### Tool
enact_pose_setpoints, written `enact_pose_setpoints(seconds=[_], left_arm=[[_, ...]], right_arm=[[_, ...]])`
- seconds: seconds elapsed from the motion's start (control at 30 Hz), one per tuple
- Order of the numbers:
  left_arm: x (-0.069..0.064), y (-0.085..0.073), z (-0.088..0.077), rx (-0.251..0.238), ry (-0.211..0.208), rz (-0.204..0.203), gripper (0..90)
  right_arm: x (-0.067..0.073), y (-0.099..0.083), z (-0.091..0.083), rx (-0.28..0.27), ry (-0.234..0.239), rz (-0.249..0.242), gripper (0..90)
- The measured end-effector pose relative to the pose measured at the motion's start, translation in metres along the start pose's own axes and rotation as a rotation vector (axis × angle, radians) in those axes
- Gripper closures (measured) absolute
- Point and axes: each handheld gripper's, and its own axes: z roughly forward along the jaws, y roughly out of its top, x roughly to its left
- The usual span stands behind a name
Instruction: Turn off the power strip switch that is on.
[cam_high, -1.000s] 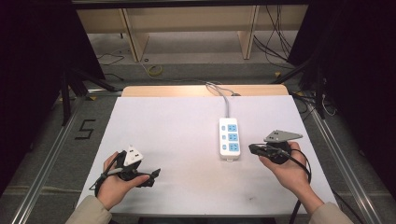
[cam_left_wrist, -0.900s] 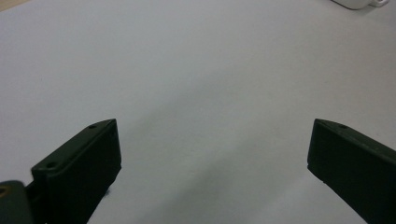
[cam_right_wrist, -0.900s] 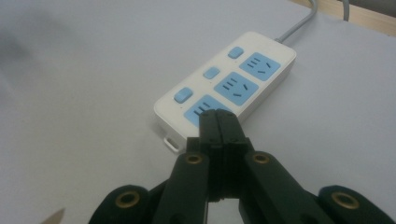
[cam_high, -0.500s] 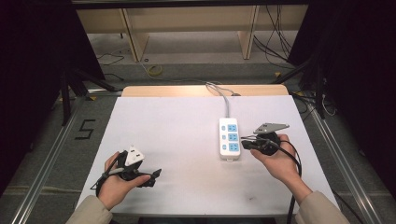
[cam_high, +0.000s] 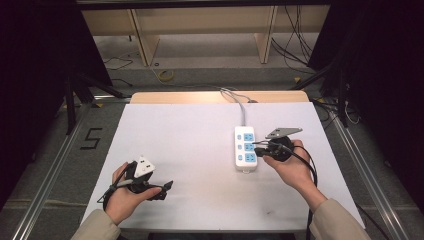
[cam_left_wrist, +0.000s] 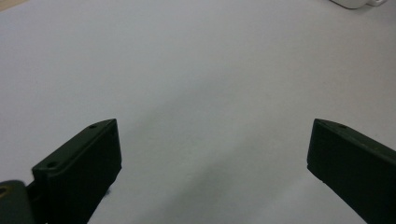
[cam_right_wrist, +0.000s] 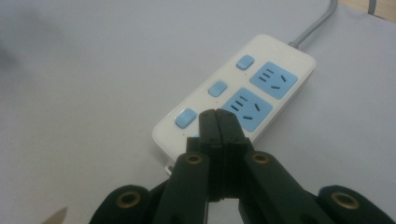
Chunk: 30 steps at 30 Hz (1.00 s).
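Note:
A white power strip with blue sockets and blue switches lies right of the table's middle, its grey cord running to the far edge. My right gripper is shut with nothing between its jaws, its tips just at the strip's right side. In the right gripper view the shut tips hang over the near end of the power strip, beside a blue switch. My left gripper rests near the front left, open. Its jaws stand wide apart over bare table in the left gripper view.
The table is covered by a white sheet, with a wooden strip along the far edge. A corner of the power strip shows at the top right of the left gripper view. Metal rails run along both sides of the table.
My right hand has moved left across the table, bringing its shut gripper up to the power strip. The left hand has stayed where it was.

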Motion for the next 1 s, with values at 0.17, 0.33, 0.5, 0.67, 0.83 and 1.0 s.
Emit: enact_pose_setpoints(seconds=[0.17,0.33,0.5,0.67,0.83,1.0], left_arm=[[0.001,0.000,-0.001,0.005,0.000,0.004,2.5],[0.001,0.000,-0.001,0.001,0.000,0.003,2.5],[0.001,0.000,-0.001,0.003,0.001,0.004,2.5],[0.001,0.000,-0.001,0.003,0.001,0.003,2.5],[0.001,0.000,-0.001,0.001,0.002,0.001,2.5],[0.001,0.000,-0.001,0.000,0.002,0.002,2.5]], right_arm=[[0.000,0.004,0.004,0.001,-0.002,0.000,90.0],[-0.001,0.007,0.007,0.003,-0.008,0.000,90.0],[-0.001,0.010,0.008,0.000,-0.012,0.001,90.0],[0.000,0.012,0.012,0.005,-0.014,0.002,90.0],[0.000,0.014,0.015,0.009,-0.014,0.001,90.0],[0.000,0.017,0.017,0.012,-0.017,0.000,90.0]])
